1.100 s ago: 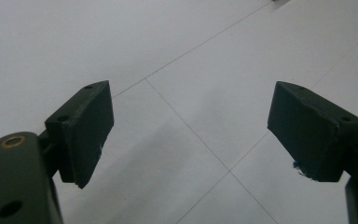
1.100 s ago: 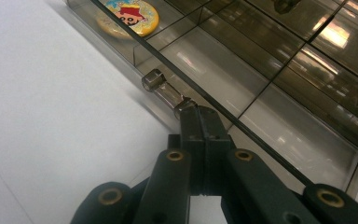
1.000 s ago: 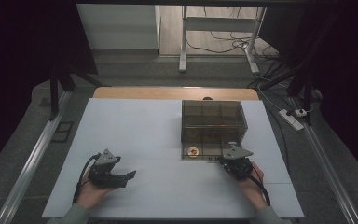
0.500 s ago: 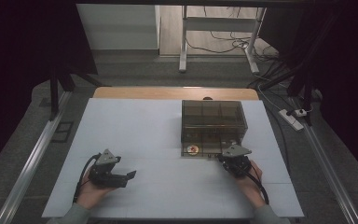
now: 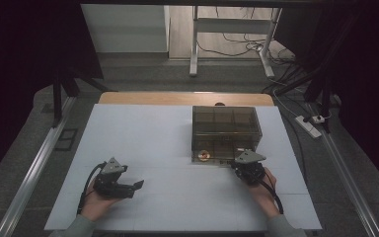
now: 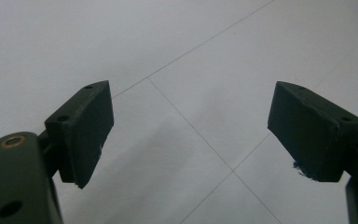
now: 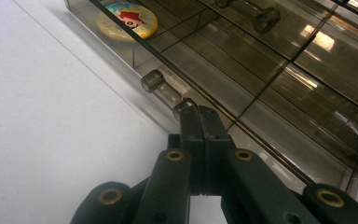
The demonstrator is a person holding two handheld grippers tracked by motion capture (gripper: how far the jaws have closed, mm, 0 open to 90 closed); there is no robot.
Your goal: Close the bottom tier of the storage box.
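A smoky see-through drawer box (image 5: 227, 129) stands on the white table (image 5: 143, 138), right of the middle. Its bottom drawer (image 7: 135, 51) sticks out a little and holds a round yellow cartoon badge (image 5: 205, 155) (image 7: 127, 21). A clear bar handle (image 7: 165, 91) runs along the drawer's front. My right gripper (image 5: 235, 163) (image 7: 199, 114) is shut, jaws pressed flat together, with their tips against the handle's right post. Whether they pinch any of it I cannot tell. At the near left my left gripper (image 5: 137, 186) (image 6: 189, 133) rests low over bare table, open and holding nothing.
The box's upper drawers (image 7: 279, 51) are pushed in, with clear knobs (image 7: 265, 18) on their fronts. A wooden strip (image 5: 182, 98) borders the table's far edge. Metal rails (image 5: 34, 168) run along both sides. A desk frame (image 5: 227, 29) and cables lie on the floor beyond.
My right gripper has shifted very slightly at the drawer's front. The left gripper and the box stay where they were.
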